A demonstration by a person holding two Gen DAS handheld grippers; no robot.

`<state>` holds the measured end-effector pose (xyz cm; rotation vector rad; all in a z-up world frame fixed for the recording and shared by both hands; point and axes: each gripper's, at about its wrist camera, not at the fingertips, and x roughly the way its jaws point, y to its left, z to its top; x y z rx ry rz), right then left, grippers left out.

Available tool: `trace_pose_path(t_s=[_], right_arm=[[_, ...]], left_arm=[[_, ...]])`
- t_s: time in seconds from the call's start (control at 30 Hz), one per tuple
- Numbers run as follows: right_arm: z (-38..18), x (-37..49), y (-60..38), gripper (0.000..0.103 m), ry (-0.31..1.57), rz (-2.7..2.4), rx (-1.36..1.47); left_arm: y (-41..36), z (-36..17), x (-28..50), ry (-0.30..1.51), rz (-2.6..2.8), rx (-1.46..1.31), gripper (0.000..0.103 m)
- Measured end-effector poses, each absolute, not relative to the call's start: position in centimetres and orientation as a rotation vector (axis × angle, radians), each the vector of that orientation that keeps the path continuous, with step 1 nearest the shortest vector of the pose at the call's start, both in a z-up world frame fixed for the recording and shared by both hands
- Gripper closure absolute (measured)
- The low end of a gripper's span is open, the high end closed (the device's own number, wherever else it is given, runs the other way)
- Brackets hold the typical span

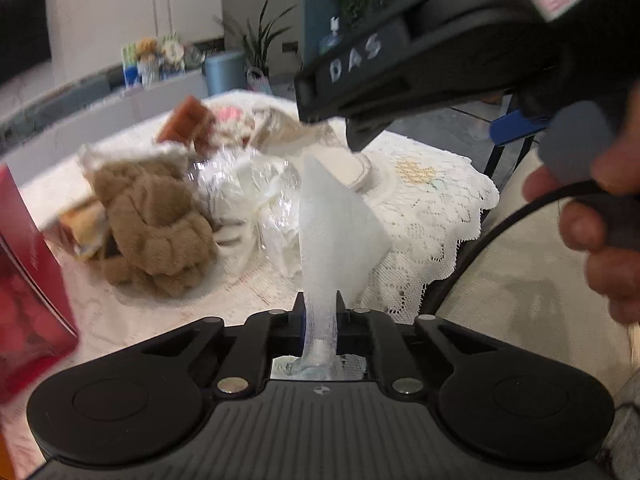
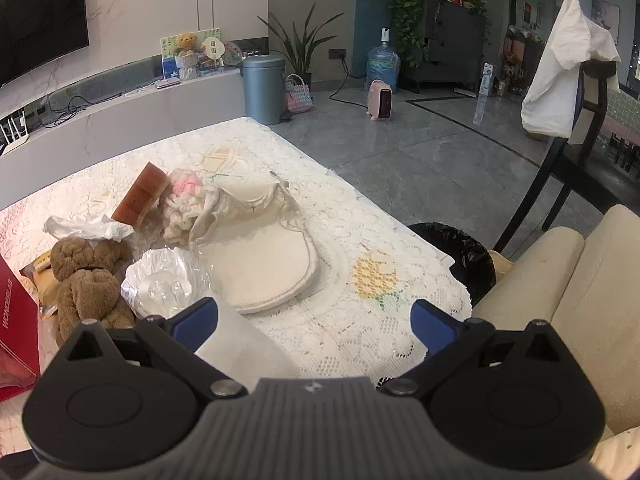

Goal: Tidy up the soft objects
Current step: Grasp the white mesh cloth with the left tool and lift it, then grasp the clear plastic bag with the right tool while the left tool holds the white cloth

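Observation:
My left gripper (image 1: 320,312) is shut on a white gauzy cloth (image 1: 340,224) that stands up from its jaws above the table's near edge. The same cloth shows blurred in the right wrist view (image 2: 244,344), between my right gripper's fingers. My right gripper (image 2: 314,320) is open and empty; it hangs above the left one (image 1: 348,120). On the lace tablecloth (image 2: 360,312) lie a brown plush bear (image 2: 90,280), a cream drawstring bag (image 2: 264,264), a pink and cream knitted toy (image 2: 184,200), a brown sponge (image 2: 140,194), crumpled tissue (image 2: 86,226) and clear plastic wrap (image 2: 164,284).
A red box (image 2: 12,320) stands at the table's left edge. A black-lined bin (image 2: 456,256) sits on the floor beside the table's right corner. A cream sofa (image 2: 560,292) is at the right, and a dark chair (image 2: 580,152) draped with white cloth behind it.

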<state>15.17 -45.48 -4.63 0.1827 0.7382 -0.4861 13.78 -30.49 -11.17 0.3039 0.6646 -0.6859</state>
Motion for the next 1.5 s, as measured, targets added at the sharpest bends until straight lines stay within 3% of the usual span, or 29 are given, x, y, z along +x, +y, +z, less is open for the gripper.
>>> trace_pose_path(t_s=[0.5, 0.97, 1.03, 1.17, 1.23, 1.3, 1.5], right_arm=[[-6.1, 15.7, -46.5, 0.003, 0.767, -0.409, 0.352], [-9.6, 19.3, -42.3, 0.004, 0.882, -0.222, 0.149], [-10.0, 19.9, -41.8, 0.012, 0.885, -0.208, 0.12], [-10.2, 20.6, -40.5, 0.013, 0.874, -0.158, 0.047], [-10.2, 20.7, -39.9, 0.022, 0.859, -0.144, 0.013], [-10.3, 20.9, -39.5, 0.025, 0.872, -0.138, -0.007], [-10.6, 20.8, -39.8, 0.053, 0.913, -0.157, 0.013]], left_arm=[[-24.7, -6.9, 15.3, 0.66, -0.639, 0.164, 0.099], [-21.5, -7.9, 16.4, 0.655, -0.527, 0.141, 0.097], [-21.3, -7.9, 16.4, 0.659, -0.536, 0.133, 0.097], [-21.1, -8.2, 16.2, 0.666, -0.554, 0.148, 0.097], [-21.1, -8.2, 16.0, 0.663, -0.557, 0.149, 0.097], [-21.1, -8.1, 16.0, 0.663, -0.561, 0.146, 0.097], [-21.2, -8.0, 15.7, 0.65, -0.561, 0.169, 0.097]])
